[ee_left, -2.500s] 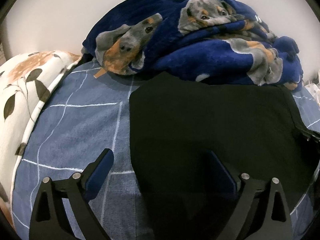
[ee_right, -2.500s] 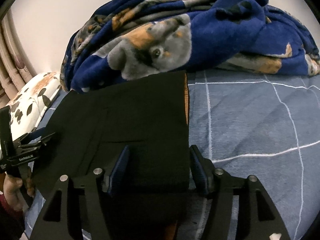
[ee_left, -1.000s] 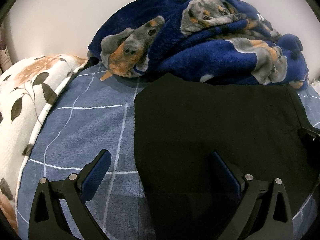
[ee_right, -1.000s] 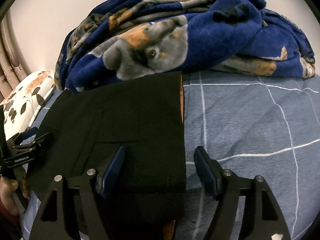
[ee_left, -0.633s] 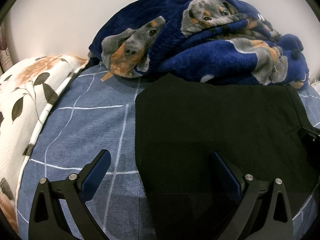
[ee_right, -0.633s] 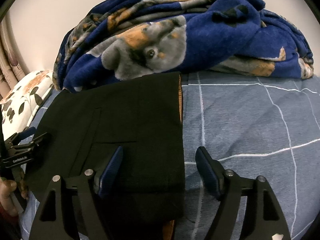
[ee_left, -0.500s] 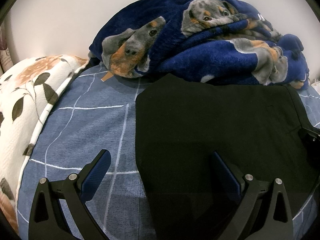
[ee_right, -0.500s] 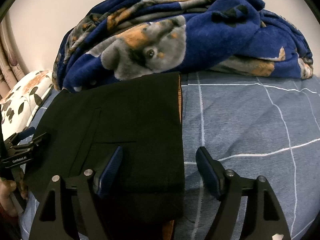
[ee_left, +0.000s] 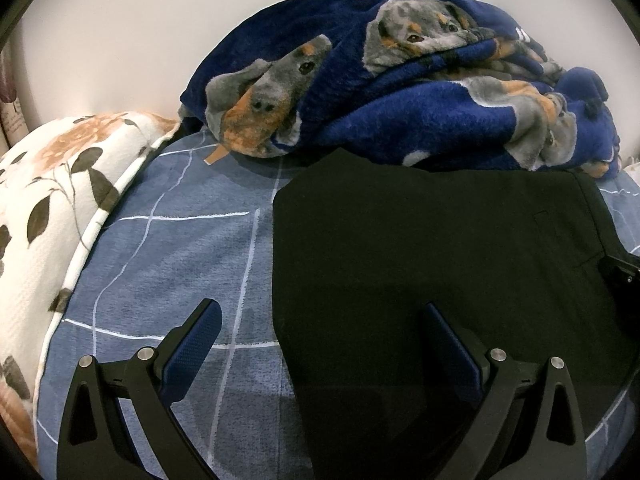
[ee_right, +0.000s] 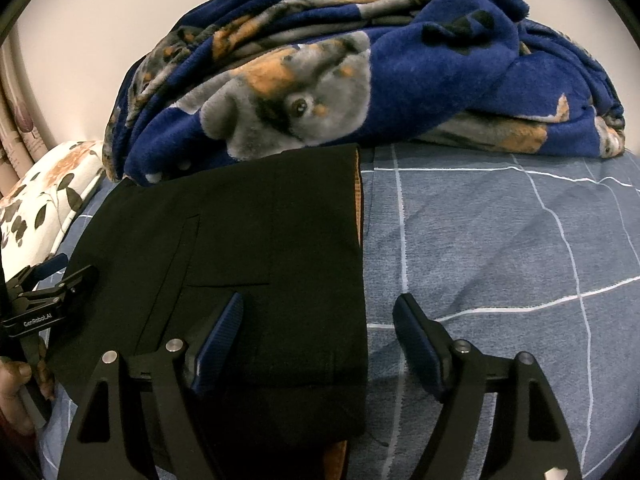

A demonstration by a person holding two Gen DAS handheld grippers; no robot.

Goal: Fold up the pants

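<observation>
Black pants [ee_left: 420, 232] lie folded flat in a rectangle on the blue checked bedsheet [ee_left: 180, 248]. My left gripper [ee_left: 320, 320] is open and straddles the pants' left edge, with one pad over the sheet and the other over the cloth. In the right wrist view the pants [ee_right: 260, 232] show an orange lining along their right edge. My right gripper [ee_right: 320, 304] is open astride that edge, and neither pad presses on the fabric. The left gripper [ee_right: 52, 292] shows at the pants' left side, and the right gripper [ee_left: 620, 272] peeks in at the frame's right edge.
A bunched blue fleece blanket [ee_left: 400, 100] with dog prints lies behind the pants against the white wall. A floral pillow [ee_left: 48, 200] borders the left. Bare bedsheet [ee_right: 500, 240] stretches to the right. A person's hand [ee_right: 12, 392] holds the left gripper.
The right gripper's jaws have spread a little wider around the pants' right edge. Both grippers have drawn back slightly. The pants have stayed flat.
</observation>
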